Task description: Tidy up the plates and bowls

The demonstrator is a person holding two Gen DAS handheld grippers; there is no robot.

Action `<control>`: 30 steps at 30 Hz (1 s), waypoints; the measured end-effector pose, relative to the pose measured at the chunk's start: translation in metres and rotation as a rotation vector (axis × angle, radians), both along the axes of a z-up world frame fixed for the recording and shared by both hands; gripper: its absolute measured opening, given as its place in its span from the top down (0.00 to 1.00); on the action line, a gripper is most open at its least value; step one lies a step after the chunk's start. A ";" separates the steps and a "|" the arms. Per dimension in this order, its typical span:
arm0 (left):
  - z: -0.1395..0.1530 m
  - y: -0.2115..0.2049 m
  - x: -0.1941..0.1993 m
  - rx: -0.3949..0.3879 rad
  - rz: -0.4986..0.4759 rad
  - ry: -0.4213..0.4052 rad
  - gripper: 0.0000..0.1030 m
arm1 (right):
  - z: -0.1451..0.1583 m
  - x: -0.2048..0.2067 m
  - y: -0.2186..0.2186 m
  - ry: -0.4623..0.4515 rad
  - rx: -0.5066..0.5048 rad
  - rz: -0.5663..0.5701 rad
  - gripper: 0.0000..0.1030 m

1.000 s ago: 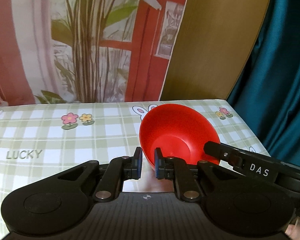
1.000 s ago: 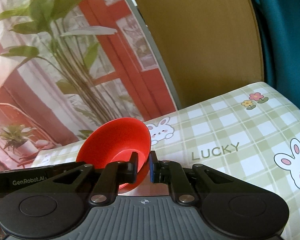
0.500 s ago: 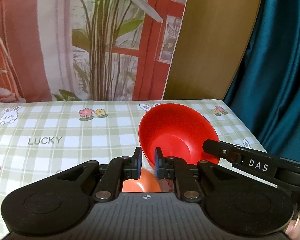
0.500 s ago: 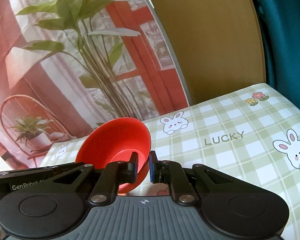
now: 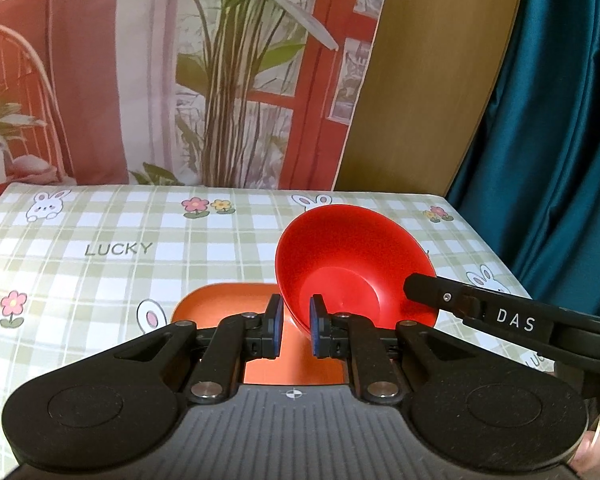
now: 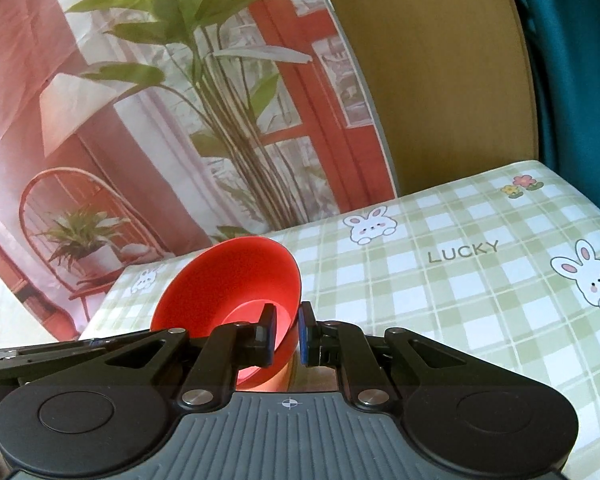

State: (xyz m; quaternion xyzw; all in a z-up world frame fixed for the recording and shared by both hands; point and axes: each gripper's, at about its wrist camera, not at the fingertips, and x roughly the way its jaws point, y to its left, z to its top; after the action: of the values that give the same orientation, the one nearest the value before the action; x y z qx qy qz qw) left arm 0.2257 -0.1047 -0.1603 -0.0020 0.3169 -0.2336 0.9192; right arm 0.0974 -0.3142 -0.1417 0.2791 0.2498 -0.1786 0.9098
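Both tongs grip one red bowl (image 5: 352, 272) by opposite edges of its rim: the left gripper (image 5: 294, 326) is clenched on the near-left edge, the right gripper (image 6: 287, 330) on the opposite edge. The bowl is tilted and appears held clear of the checked tablecloth (image 5: 100, 272). An orange plate (image 5: 220, 308) lies on the cloth directly below and slightly left of the bowl. Judgement: the step in hand is carrying the bowl to rest on that plate. To do it well, level the bowl first, keep both grips equally firm, centre it over the plate, lower it until the base seats, and only then release both sides together.
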 end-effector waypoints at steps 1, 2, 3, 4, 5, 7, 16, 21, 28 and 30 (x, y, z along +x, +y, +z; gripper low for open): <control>0.000 0.002 -0.003 -0.003 0.002 0.001 0.86 | 0.001 -0.001 0.003 0.002 -0.002 0.004 0.89; 0.000 0.004 -0.006 -0.004 0.003 0.003 0.85 | 0.001 -0.002 0.005 0.003 -0.003 0.008 0.89; 0.000 0.005 -0.008 -0.005 0.004 0.004 0.85 | 0.002 -0.003 0.008 0.004 -0.005 0.012 0.89; 0.000 0.008 -0.011 -0.007 0.004 0.006 0.85 | 0.002 -0.005 0.011 0.005 -0.006 0.016 0.89; 0.000 0.009 -0.014 -0.010 0.005 0.009 0.85 | 0.002 -0.006 0.013 0.006 -0.006 0.020 0.89; 0.000 0.014 -0.019 -0.017 0.005 0.016 0.85 | 0.002 -0.009 0.018 0.007 -0.005 0.027 0.89; -0.011 0.032 -0.039 -0.062 0.007 0.077 0.85 | -0.001 -0.022 0.038 0.031 -0.006 0.063 0.89; -0.020 0.038 -0.053 -0.077 0.010 0.104 0.84 | -0.002 -0.029 0.047 0.046 -0.016 0.075 0.89; -0.028 0.044 -0.070 -0.100 0.016 0.124 0.84 | -0.003 -0.038 0.056 0.066 -0.015 0.089 0.89; -0.029 0.045 -0.073 -0.102 0.015 0.127 0.84 | -0.004 -0.041 0.058 0.071 -0.018 0.093 0.89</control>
State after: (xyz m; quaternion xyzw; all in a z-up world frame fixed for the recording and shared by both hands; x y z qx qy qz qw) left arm 0.1529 -0.0595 -0.1893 -0.0659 0.3625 -0.2419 0.8976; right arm 0.0560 -0.2560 -0.1453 0.2526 0.2931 -0.1484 0.9101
